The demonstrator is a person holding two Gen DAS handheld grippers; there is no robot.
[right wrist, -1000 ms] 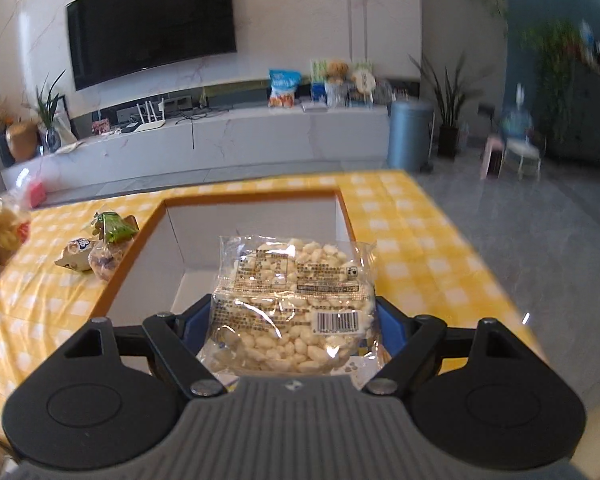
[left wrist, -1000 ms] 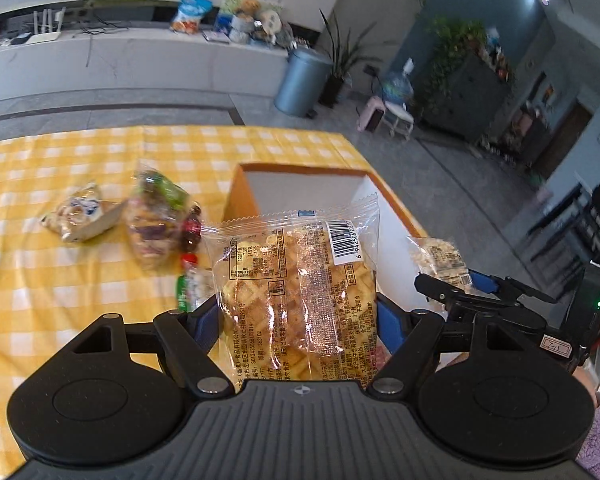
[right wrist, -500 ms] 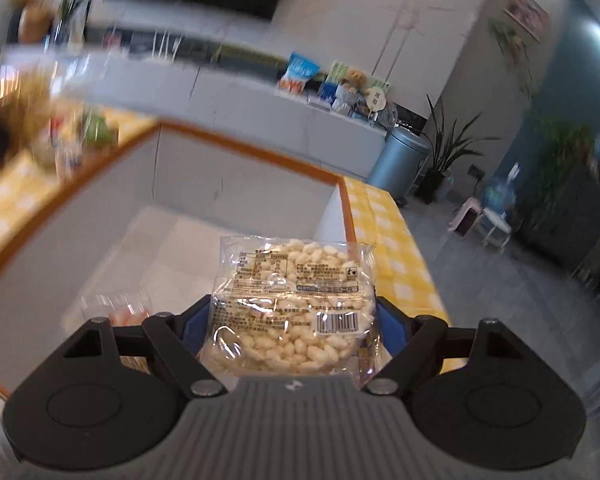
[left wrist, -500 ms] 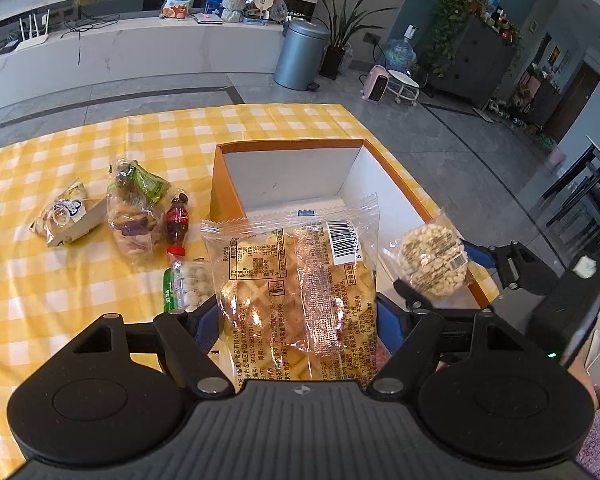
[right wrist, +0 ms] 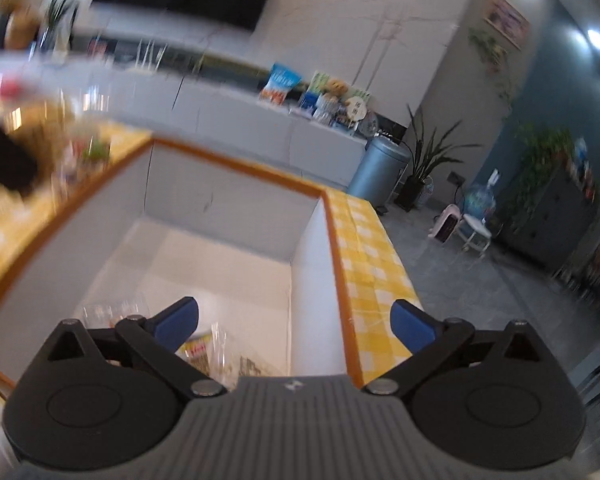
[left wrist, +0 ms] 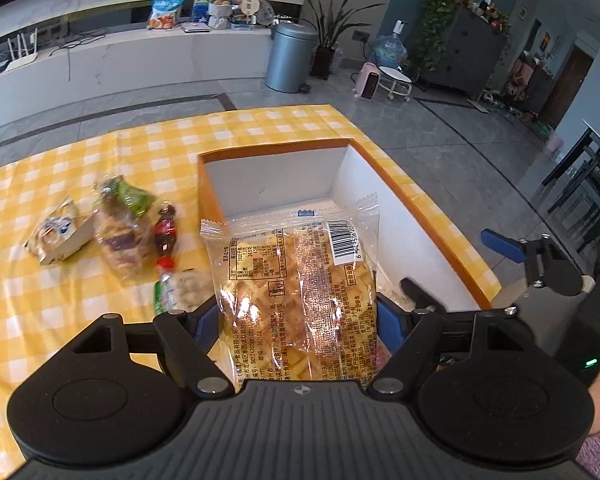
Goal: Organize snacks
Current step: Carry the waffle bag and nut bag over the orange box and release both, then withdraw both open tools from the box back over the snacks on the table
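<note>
My left gripper is shut on a clear waffle packet, held over the near end of the orange-rimmed white box. My right gripper is open and empty above the same box; it also shows in the left wrist view at the box's right rim. Clear snack packets lie in the box's near end, partly hidden by my fingers. More snacks lie on the yellow checked cloth left of the box: a mixed bag, a small cola bottle, a white packet.
The table's right edge runs close beside the box. A grey bin and a long white counter stand beyond the table. Chairs are at the far right.
My right gripper has opened and let go of the puffed-snack packet into the box. My left gripper still holds the waffle packet and has shifted slightly over the box.
</note>
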